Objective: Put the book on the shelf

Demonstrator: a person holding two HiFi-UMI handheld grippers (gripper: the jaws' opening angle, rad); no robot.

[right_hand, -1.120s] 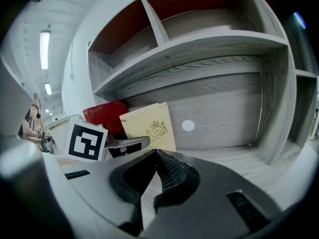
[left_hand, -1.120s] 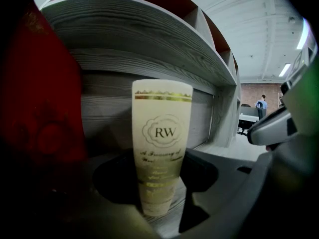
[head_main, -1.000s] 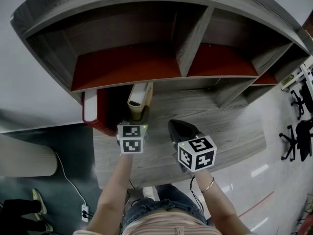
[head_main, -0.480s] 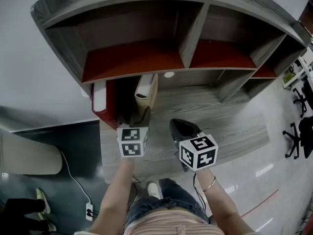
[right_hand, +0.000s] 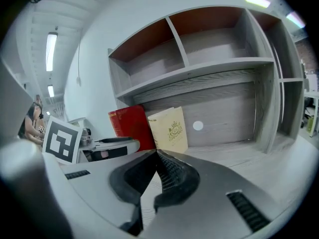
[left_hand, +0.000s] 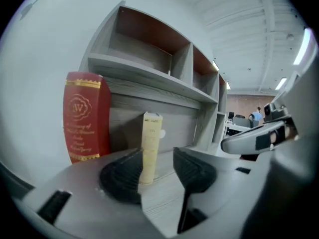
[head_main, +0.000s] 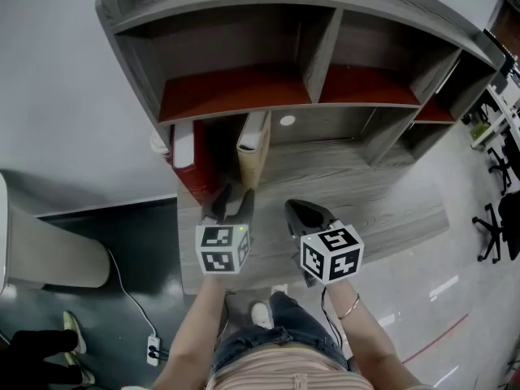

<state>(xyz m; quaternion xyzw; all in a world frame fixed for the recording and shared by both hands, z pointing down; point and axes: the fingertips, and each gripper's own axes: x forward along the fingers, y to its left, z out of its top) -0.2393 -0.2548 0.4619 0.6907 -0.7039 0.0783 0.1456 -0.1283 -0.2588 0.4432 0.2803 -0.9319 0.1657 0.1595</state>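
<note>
Left gripper [left_hand: 157,157] facing two upright books below a grey wood-grain shelf unit [left_hand: 149,76].

Its two dark ribbed jaws stand apart and are closing, with nothing pressed between them. Only the grey wood-grain surface [left_hand: 167,188] shows in the gap. Beyond the jaws a slim cream hardback book [left_hand: 151,141] stands upright on that surface, spine toward the camera and clear of the pads. To its left, apart from it, a thick red hardback book with gold lettering [left_hand: 84,116] stands against the unit's side wall. The compartments above have reddish-brown backs.
</note>
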